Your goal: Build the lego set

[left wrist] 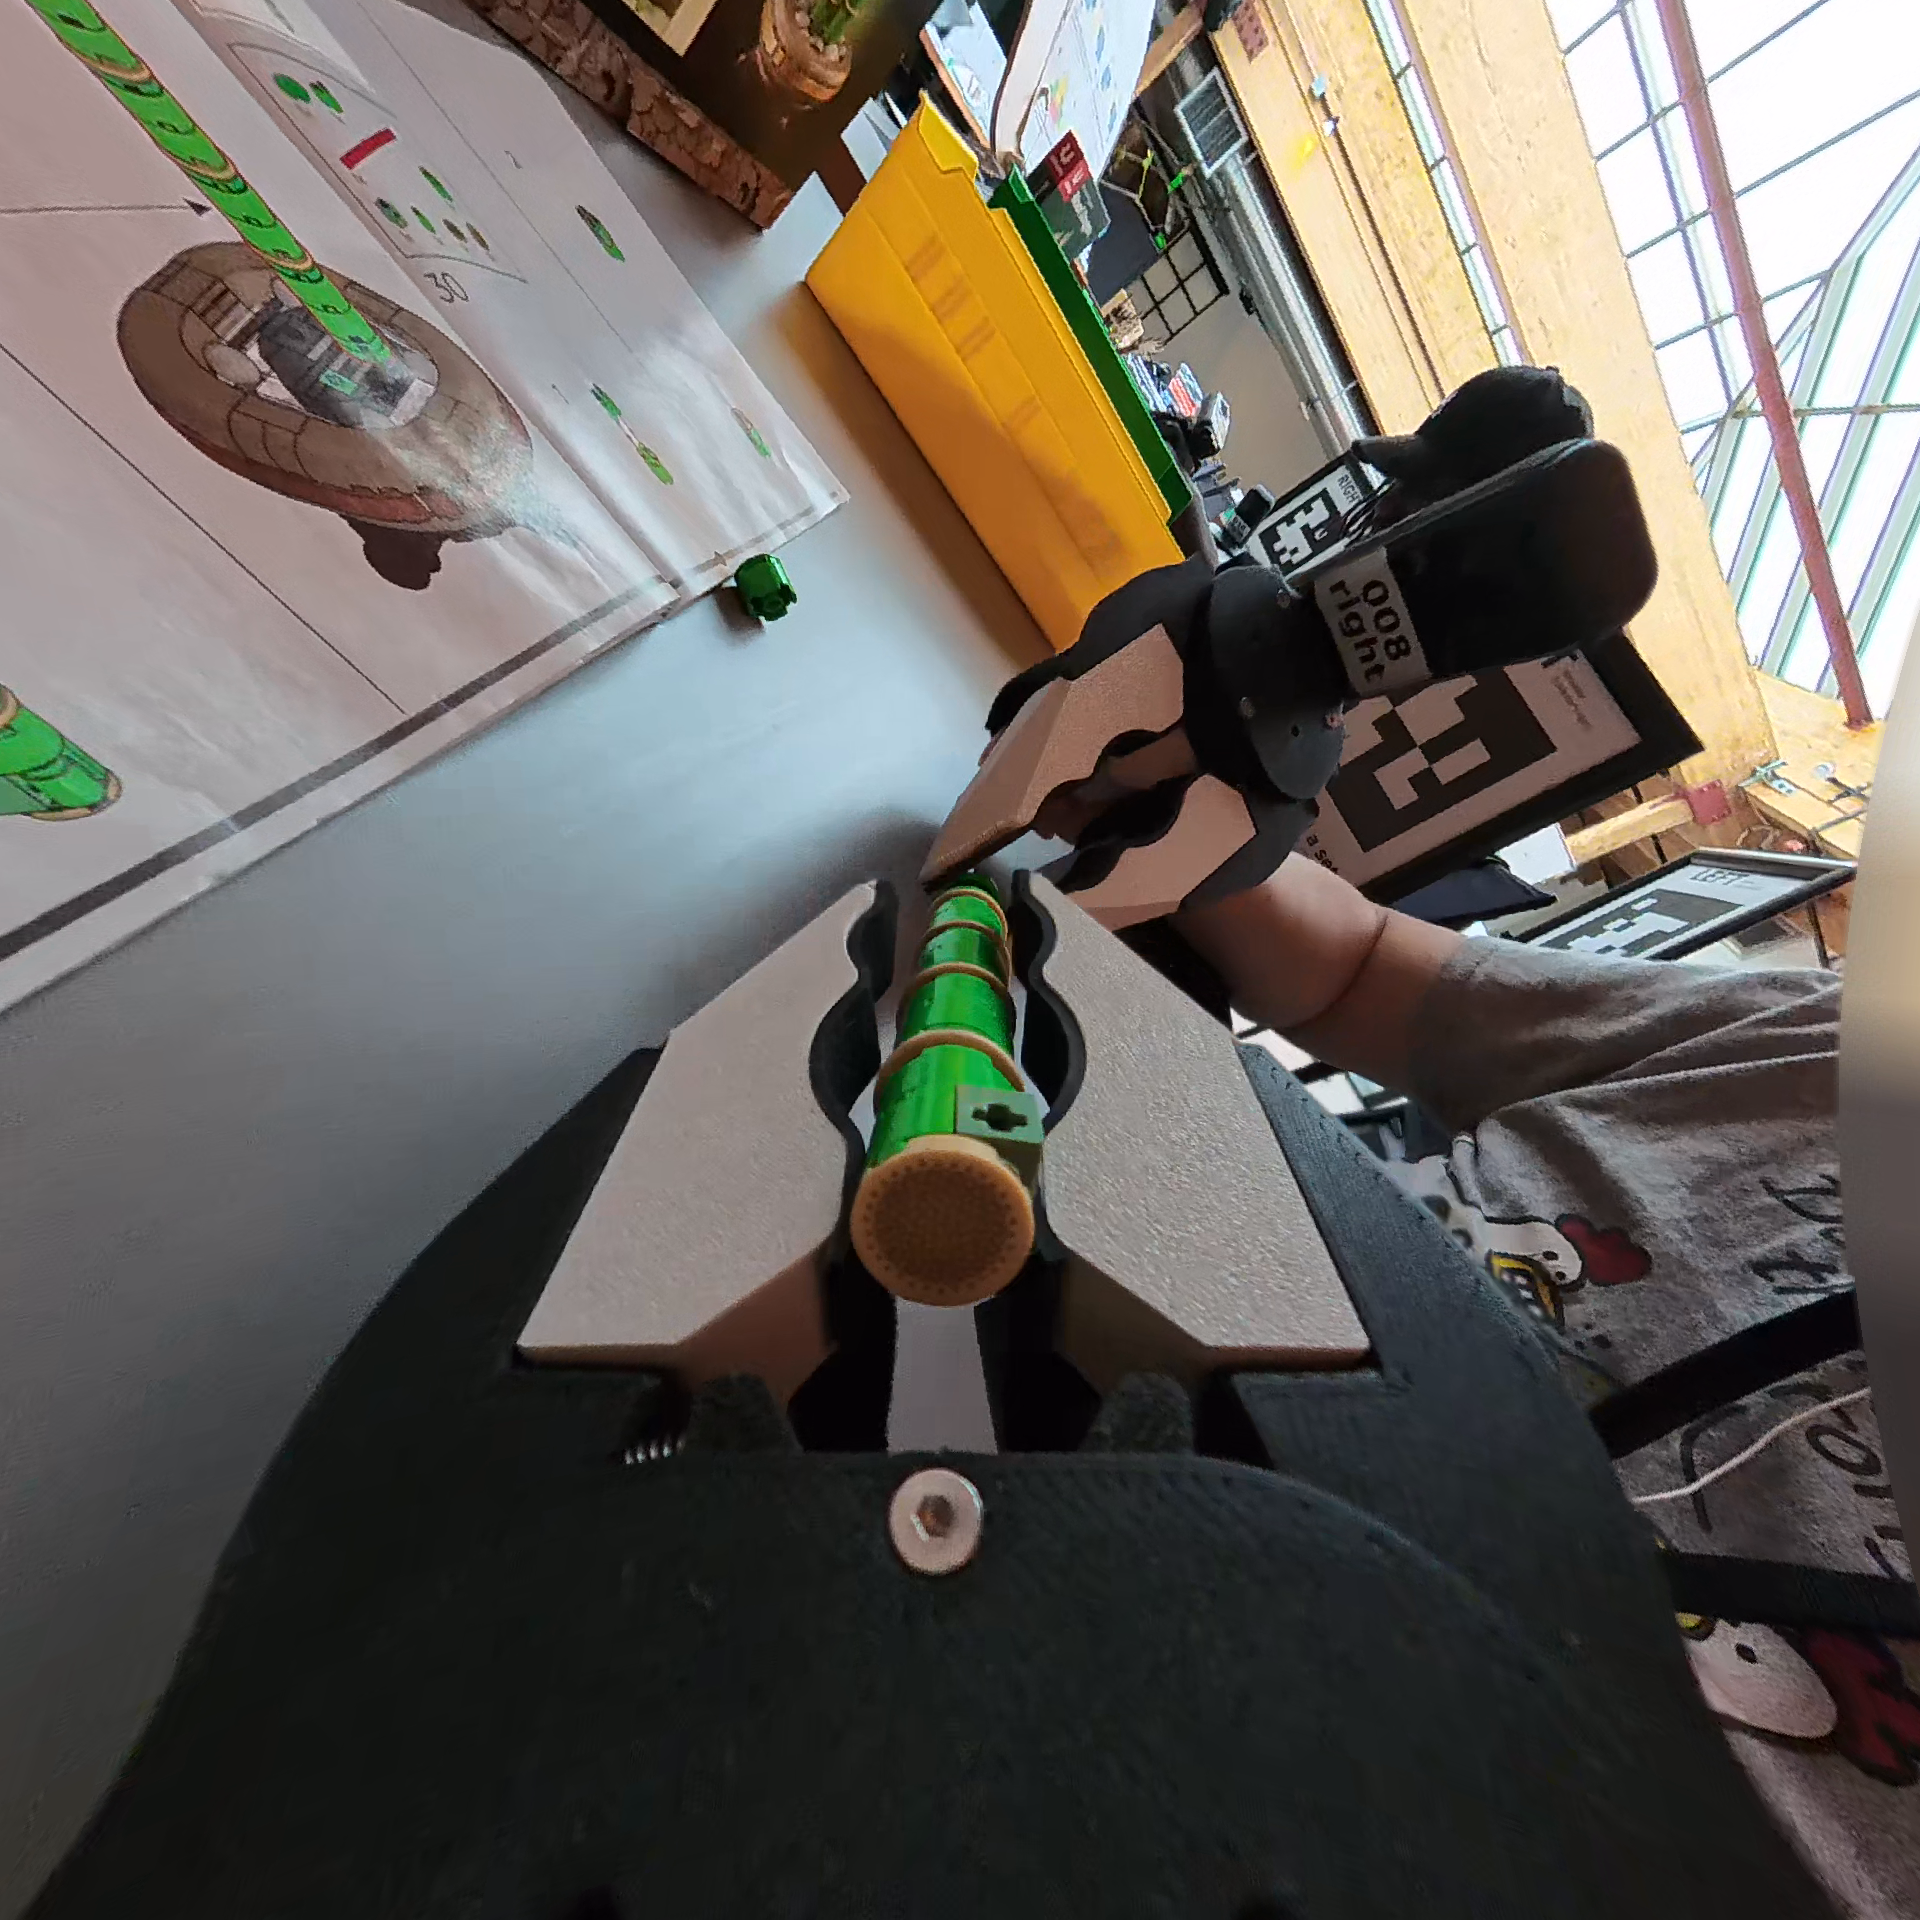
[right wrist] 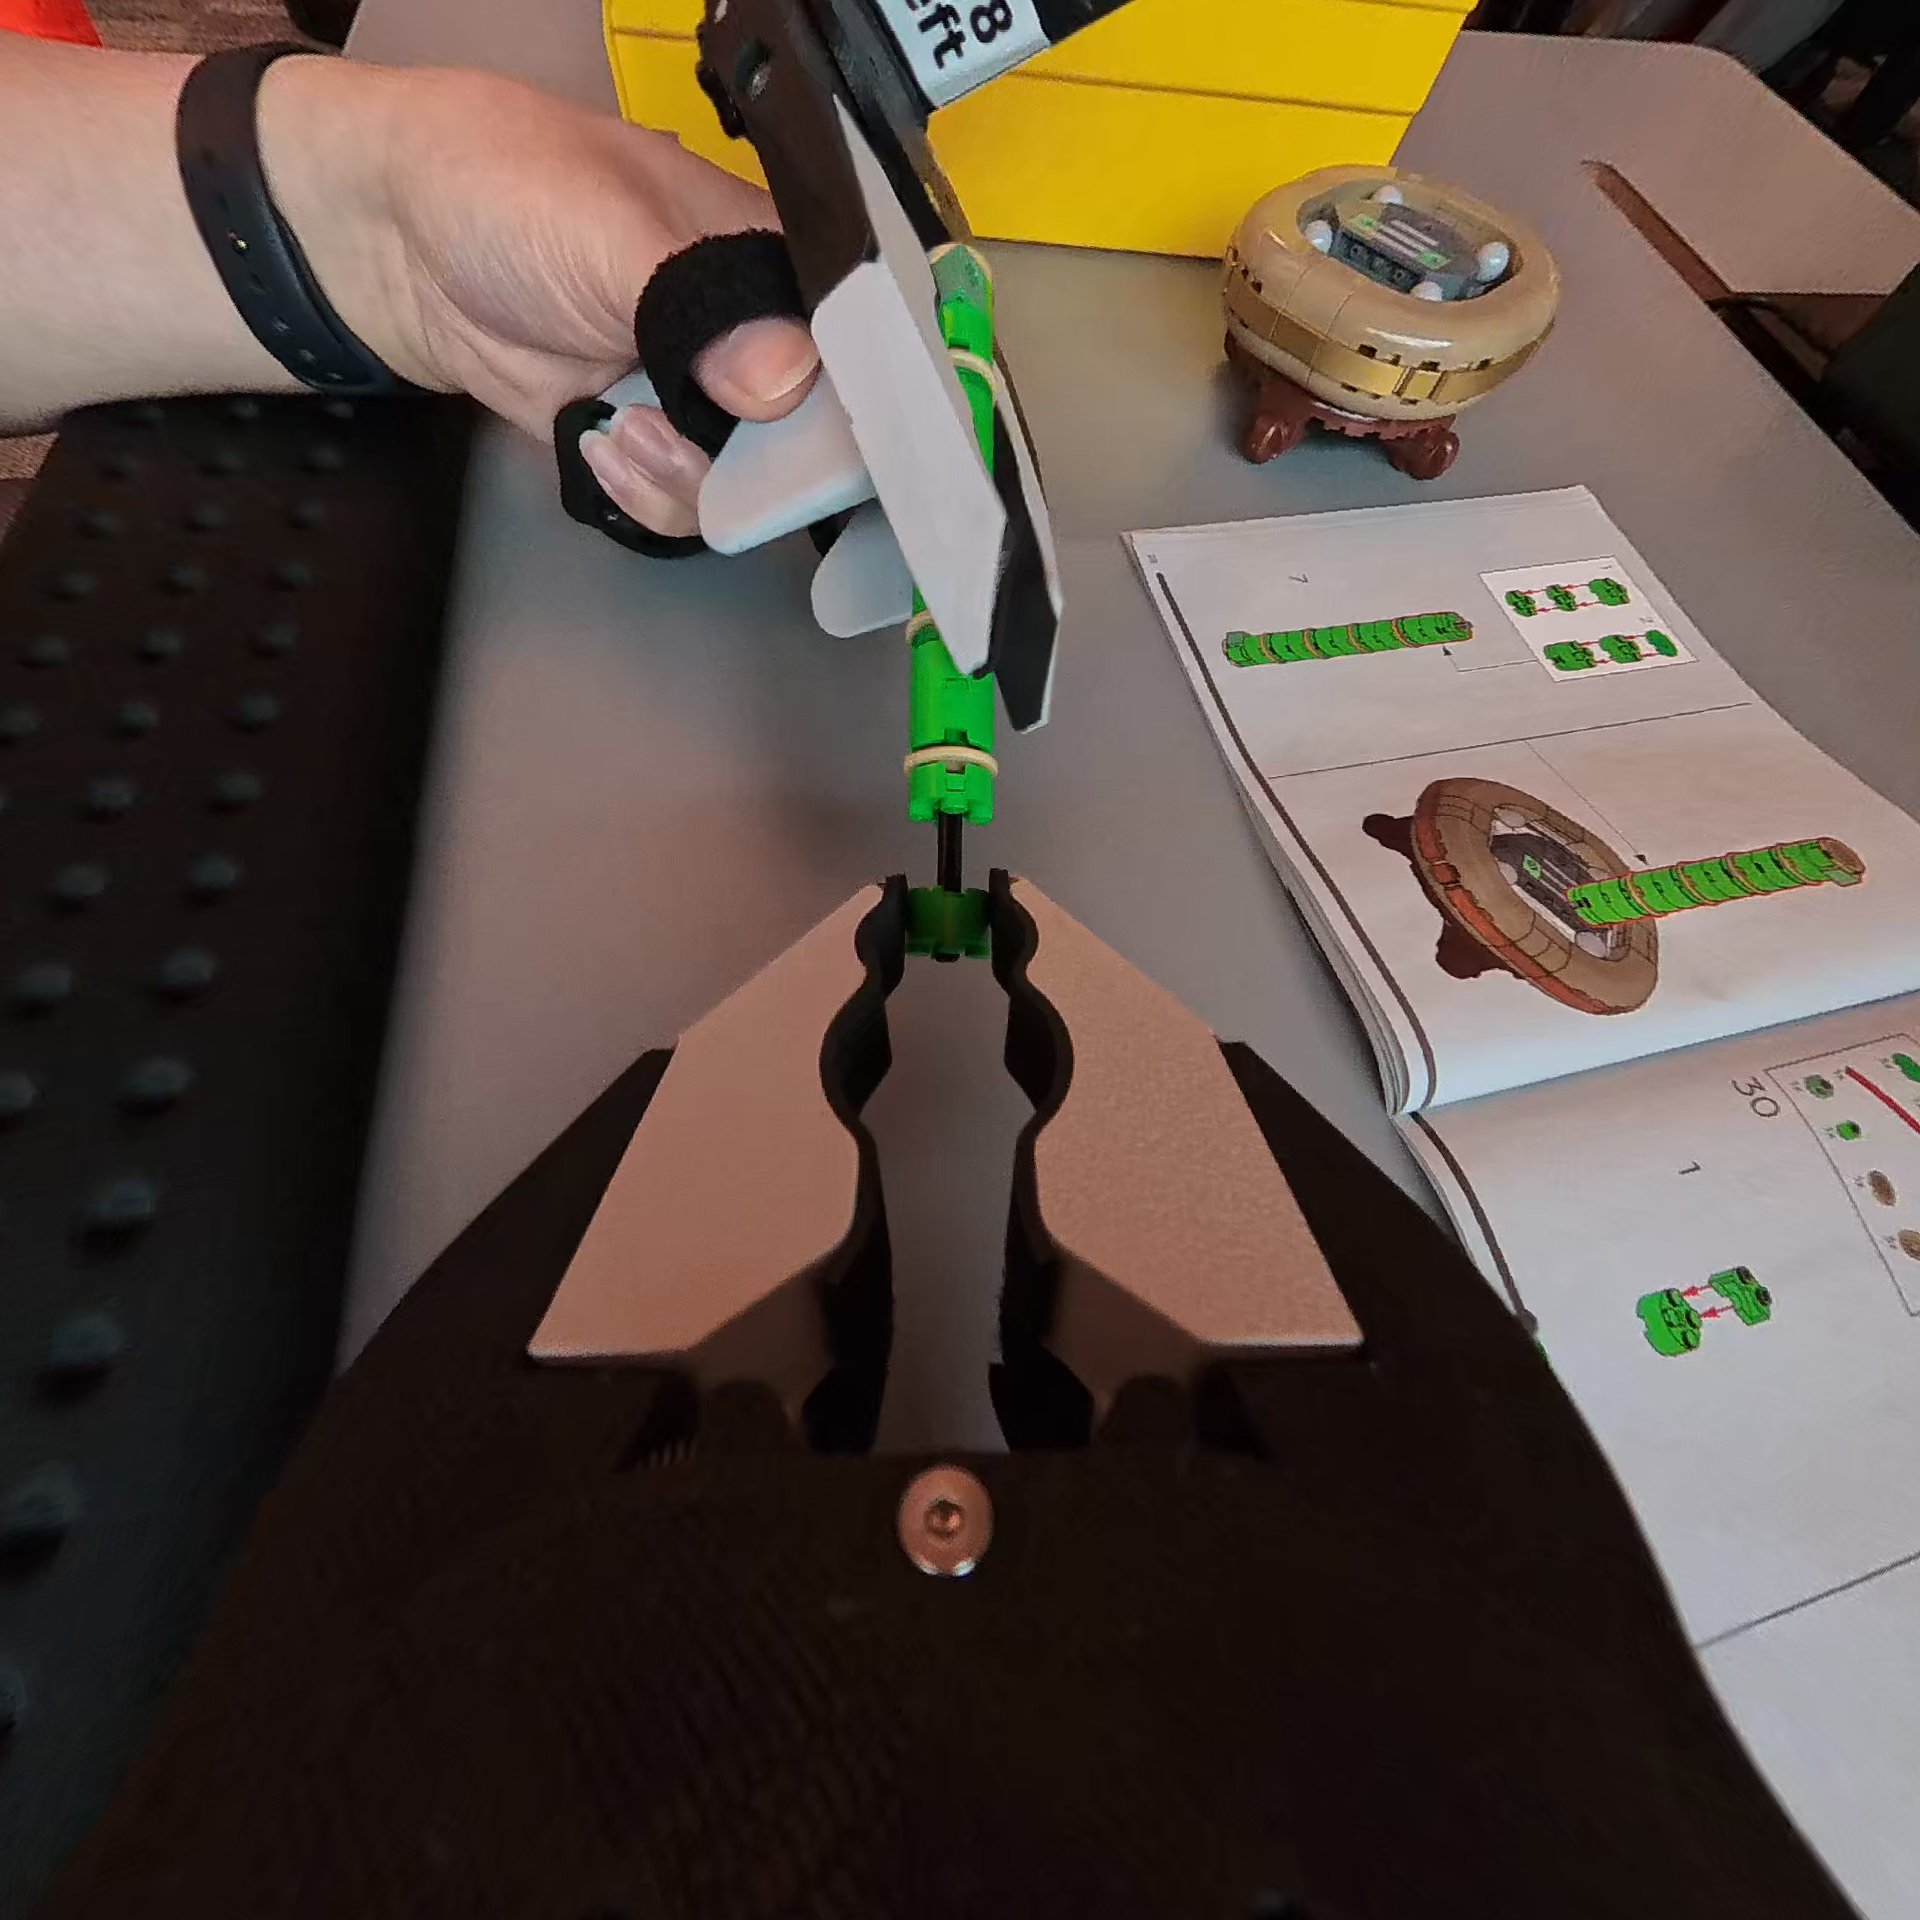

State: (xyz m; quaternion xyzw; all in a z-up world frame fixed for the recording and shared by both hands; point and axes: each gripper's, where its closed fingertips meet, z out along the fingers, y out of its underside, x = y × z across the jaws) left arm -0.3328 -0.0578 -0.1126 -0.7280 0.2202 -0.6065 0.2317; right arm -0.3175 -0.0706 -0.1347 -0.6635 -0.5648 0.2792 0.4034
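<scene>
My left gripper [left wrist: 956,904] is shut on a green stalk with tan rings [left wrist: 951,1023], which lies along its fingers with a tan round cap [left wrist: 940,1231] at the near end. In the right wrist view the stalk [right wrist: 948,696] hangs from the left gripper [right wrist: 997,675], and a thin black axle [right wrist: 948,847] sticks out of its lower end. My right gripper [right wrist: 945,914] is shut on a small green round piece [right wrist: 943,923] that sits on the tip of that axle, a short gap below the stalk. The right gripper [left wrist: 997,852] meets the stalk's far end.
A tan round pot base on brown feet [right wrist: 1387,301] stands at the back right. The open instruction booklet [right wrist: 1558,779] lies on the right of the grey table [right wrist: 675,675]. A yellow bin [right wrist: 1143,135] stands behind. A loose green piece [left wrist: 764,589] lies by the booklet's edge. A black studded mat [right wrist: 156,831] lies left. Left and right tips are no more than a few centimetres apart.
</scene>
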